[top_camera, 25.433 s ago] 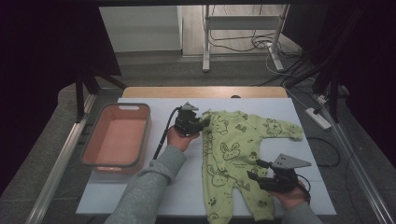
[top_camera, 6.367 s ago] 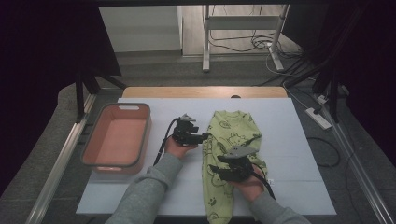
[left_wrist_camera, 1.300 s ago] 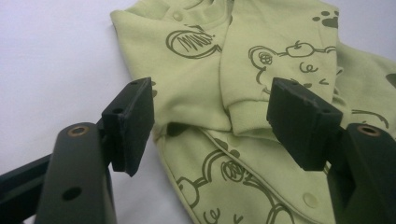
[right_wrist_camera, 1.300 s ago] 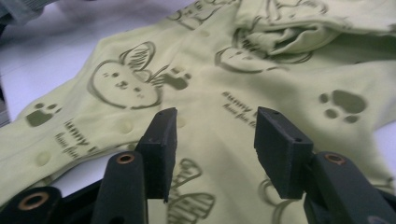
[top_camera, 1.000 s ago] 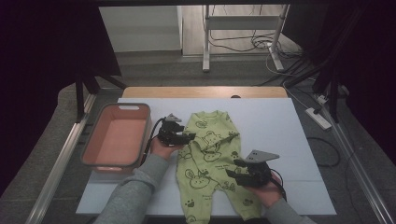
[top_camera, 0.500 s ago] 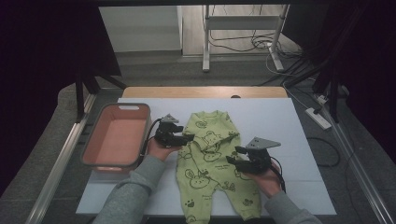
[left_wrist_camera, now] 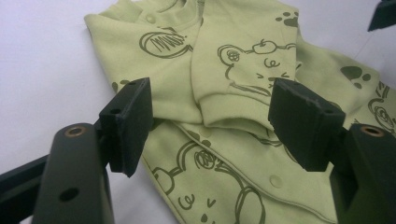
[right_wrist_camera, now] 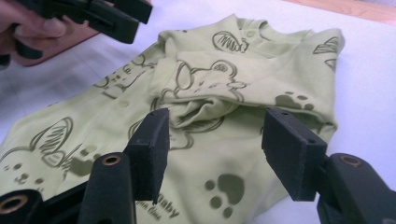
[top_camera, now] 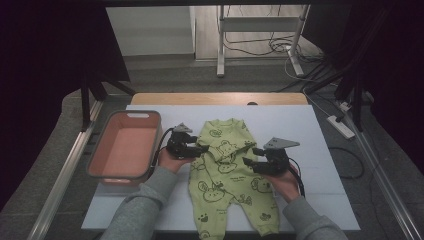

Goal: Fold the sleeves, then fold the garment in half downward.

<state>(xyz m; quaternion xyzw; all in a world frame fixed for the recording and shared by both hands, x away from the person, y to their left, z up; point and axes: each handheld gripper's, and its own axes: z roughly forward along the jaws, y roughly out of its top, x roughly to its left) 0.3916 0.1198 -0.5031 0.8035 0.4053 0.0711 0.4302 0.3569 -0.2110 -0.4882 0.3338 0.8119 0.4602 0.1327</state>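
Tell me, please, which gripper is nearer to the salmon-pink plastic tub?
The left. The left gripper hovers just right of the salmon-pink plastic tub, at the green onesie's near edge; the right gripper is across the onesie, farther away.

My left gripper and right gripper hover level, jaws parted and empty, pointing inward toward each other.

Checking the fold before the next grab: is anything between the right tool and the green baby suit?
Nothing visible. The right tool hangs open beside the green baby suit, its folded sleeve straight ahead.
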